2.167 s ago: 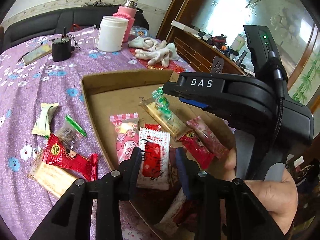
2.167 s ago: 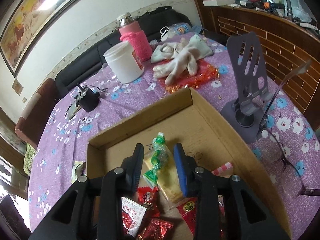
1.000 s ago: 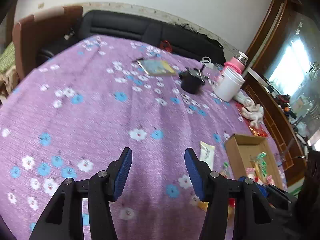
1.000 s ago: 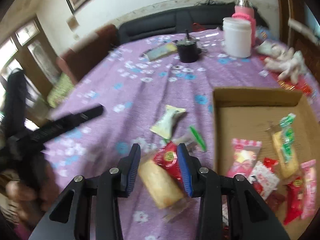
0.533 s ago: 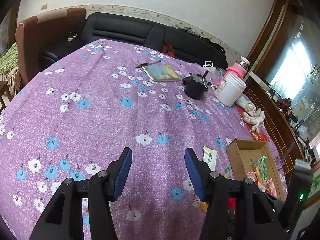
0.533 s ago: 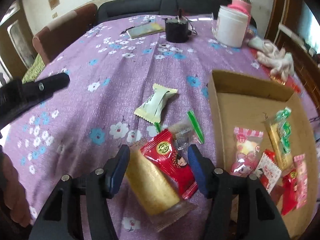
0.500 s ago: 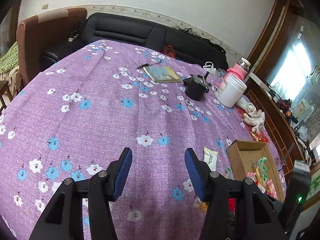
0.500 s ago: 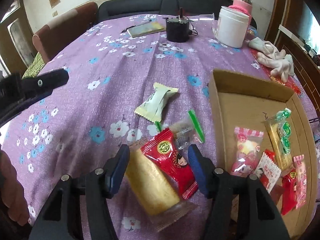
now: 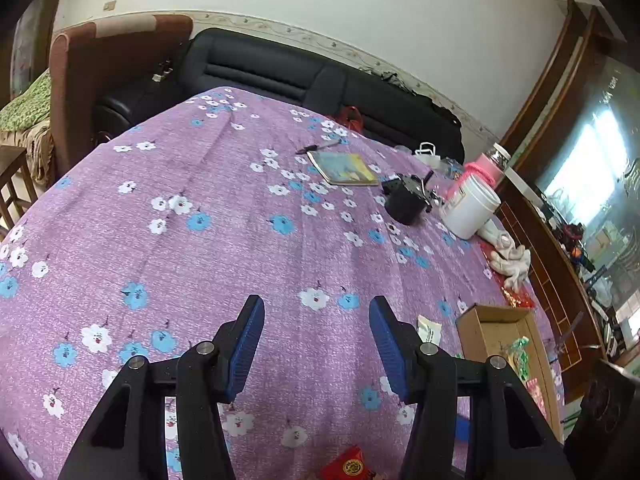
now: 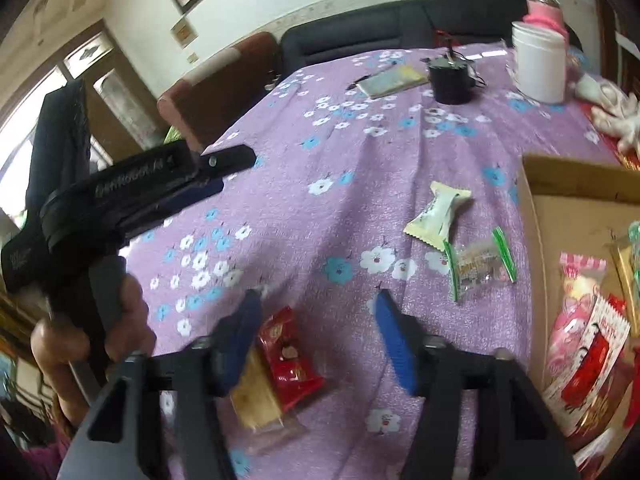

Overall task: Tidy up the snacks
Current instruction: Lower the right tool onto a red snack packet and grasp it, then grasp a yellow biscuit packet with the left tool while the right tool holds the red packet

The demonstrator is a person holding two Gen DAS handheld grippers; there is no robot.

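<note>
Left gripper (image 9: 316, 346) fingers released; right gripper (image 10: 316, 338) fingers closing, empty, beside red packet (image 10: 290, 364).

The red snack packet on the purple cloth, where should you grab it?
Probably across its narrow middle, from above. The red snack packet lies flat, partly over a yellow bar, so its long edges are easiest to pinch. The right hand-held gripper is closing, with the packet at its left finger.

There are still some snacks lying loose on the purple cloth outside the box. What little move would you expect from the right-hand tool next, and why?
Probably a small shift left to centre on the red packet. The right gripper hangs over the cloth with its jaws closing and nothing pressed between the pads; the packet lies by its left finger, on top of a yellow bar. The cardboard box already holds other snacks.
</note>
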